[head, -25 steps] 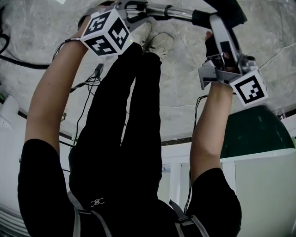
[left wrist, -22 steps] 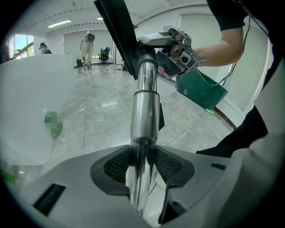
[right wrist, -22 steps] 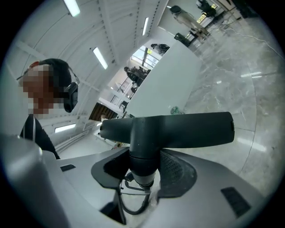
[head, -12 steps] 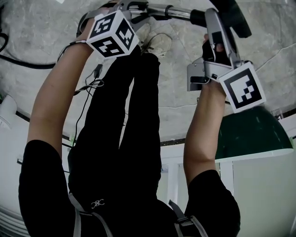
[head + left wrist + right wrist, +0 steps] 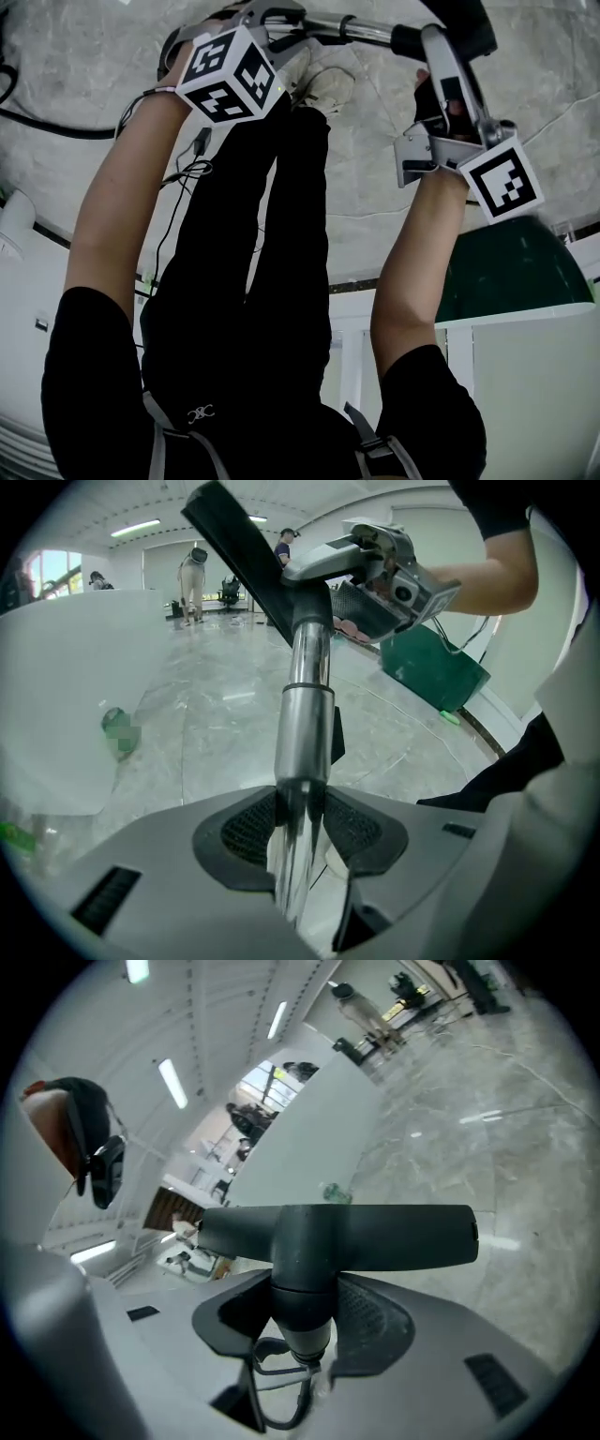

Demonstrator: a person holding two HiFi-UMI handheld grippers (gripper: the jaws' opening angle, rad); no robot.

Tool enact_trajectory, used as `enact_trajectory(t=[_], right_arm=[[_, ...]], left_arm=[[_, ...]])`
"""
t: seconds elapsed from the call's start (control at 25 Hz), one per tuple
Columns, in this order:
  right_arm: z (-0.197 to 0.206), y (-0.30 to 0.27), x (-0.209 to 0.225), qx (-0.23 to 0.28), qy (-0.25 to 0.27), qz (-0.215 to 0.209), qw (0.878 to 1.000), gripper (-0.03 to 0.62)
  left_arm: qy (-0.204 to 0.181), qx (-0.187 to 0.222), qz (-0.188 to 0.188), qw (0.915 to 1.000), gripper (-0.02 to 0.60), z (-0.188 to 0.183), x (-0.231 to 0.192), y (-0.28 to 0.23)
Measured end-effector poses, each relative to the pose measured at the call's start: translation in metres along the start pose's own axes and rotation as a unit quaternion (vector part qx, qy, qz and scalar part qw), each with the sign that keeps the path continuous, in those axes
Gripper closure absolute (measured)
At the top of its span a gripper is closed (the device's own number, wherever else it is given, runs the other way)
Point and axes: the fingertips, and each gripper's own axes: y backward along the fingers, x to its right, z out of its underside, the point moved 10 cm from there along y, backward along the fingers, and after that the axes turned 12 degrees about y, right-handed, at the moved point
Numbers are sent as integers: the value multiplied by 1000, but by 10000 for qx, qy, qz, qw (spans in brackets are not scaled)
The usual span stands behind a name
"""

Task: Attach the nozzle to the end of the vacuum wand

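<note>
– Up at the top edge of the head view, what differs from a moment ago?
– Very little. The left gripper (image 5: 277, 17) holds the vacuum wand (image 5: 361, 30) in the same place as before. Its jaws have just been closing a little more on the chrome tube. The right gripper (image 5: 433, 39), which carries the black nozzle (image 5: 467, 26), leaned slightly toward the person half a second ago and is now back.
– And the left gripper view?
– Both pads press on the wand (image 5: 302, 724). At its far end the neck of the nozzle (image 5: 244, 546) seems to sit already over the tube. I judge the joint is made, or nearly, so the tighter hold would suit a last push.
– The right gripper view?
– Its jaws are clamped on the round neck of the nozzle (image 5: 337, 1237), and the cross-head lies just beyond them.
– Any writing?
– None that I can read. The cubes on the grippers carry only black-and-white square markers. A small emblem (image 5: 197, 410) at the person's waist is too small to make out.
</note>
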Motion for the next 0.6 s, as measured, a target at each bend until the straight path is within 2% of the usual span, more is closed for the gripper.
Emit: enact_trajectory(t=[0.08, 0.12, 0.28, 0.4, 0.52, 0.56, 0.6], right_arm=[[-1, 4, -5, -22, -190, 483, 9986, 391], [-1, 5, -7, -8, -140, 530, 9985, 391], [1, 6, -8, 39, 212, 180, 9996, 391], [1, 4, -10, 106, 263, 114, 9995, 391], [-7, 3, -15, 84, 381, -64, 9992, 391], [-8, 1, -16, 68, 436, -150, 9989, 391], [-7, -1, -16, 57, 491, -280, 9984, 391]], left_arm=[[-54, -16, 88, 9999, 417, -3, 1, -2], [-95, -20, 156, 9998, 417, -3, 0, -2], [-460, 82, 277, 9985, 416, 0, 4, -5], [-684, 162, 218, 9973, 416, 1, 5, -18], [-715, 36, 81, 9974, 416, -9, 5, -33], [-648, -10, 74, 9979, 457, -11, 4, -36], [-579, -50, 108, 9983, 462, -10, 3, -37]])
